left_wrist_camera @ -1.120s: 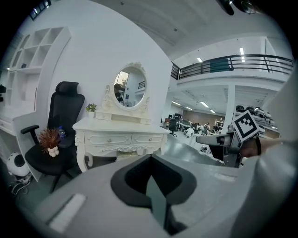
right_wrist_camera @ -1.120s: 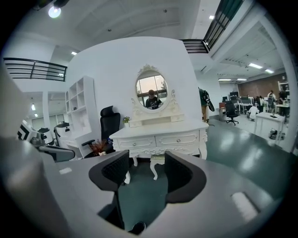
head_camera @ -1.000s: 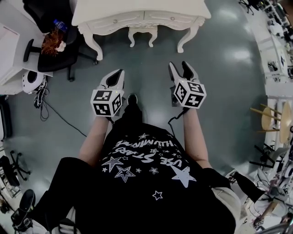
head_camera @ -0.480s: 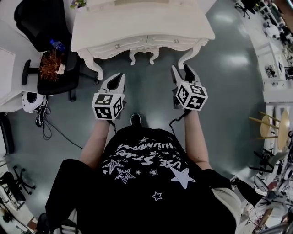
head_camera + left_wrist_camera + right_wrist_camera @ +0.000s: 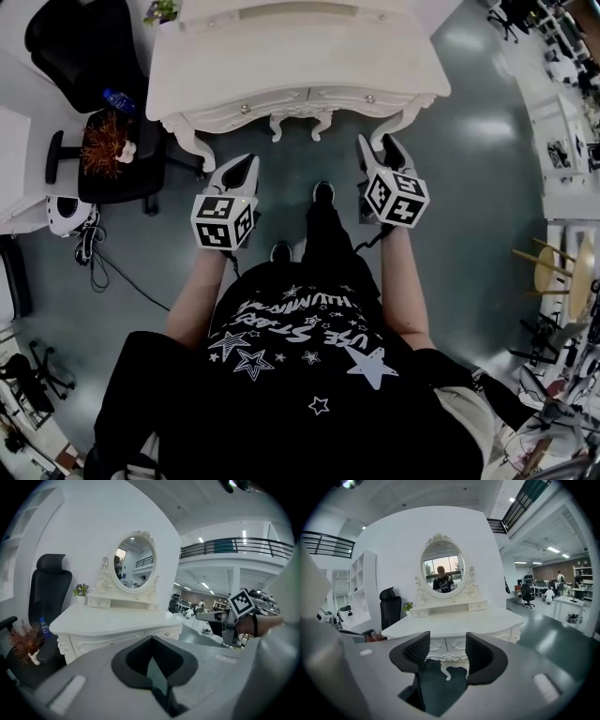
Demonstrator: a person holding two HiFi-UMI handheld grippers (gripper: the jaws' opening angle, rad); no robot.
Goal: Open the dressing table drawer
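The white dressing table [image 5: 300,56] stands just ahead of me, with two shut knobbed drawers [image 5: 246,105] [image 5: 367,97] along its carved front. My left gripper [image 5: 244,167] hangs in the air short of the table's left leg, its jaws shut on nothing. My right gripper [image 5: 379,146] is open and empty, level with the right leg. In the right gripper view the drawers [image 5: 446,644] show between the open pads [image 5: 417,648], below the oval mirror [image 5: 442,571]. The left gripper view looks across the table top [image 5: 108,623] from the left over the closed left gripper [image 5: 151,643].
A black office chair [image 5: 80,42] stands left of the table, and a second seat [image 5: 105,150] holds a reddish tuft and a blue bottle [image 5: 114,97]. A white helmet-like object [image 5: 64,211] and cables [image 5: 103,267] lie on the floor at left. Wooden stools [image 5: 553,253] are at right.
The person has stepped forward, so the dressing table is nearer and more of its top shows. Both grippers keep their pose and state.
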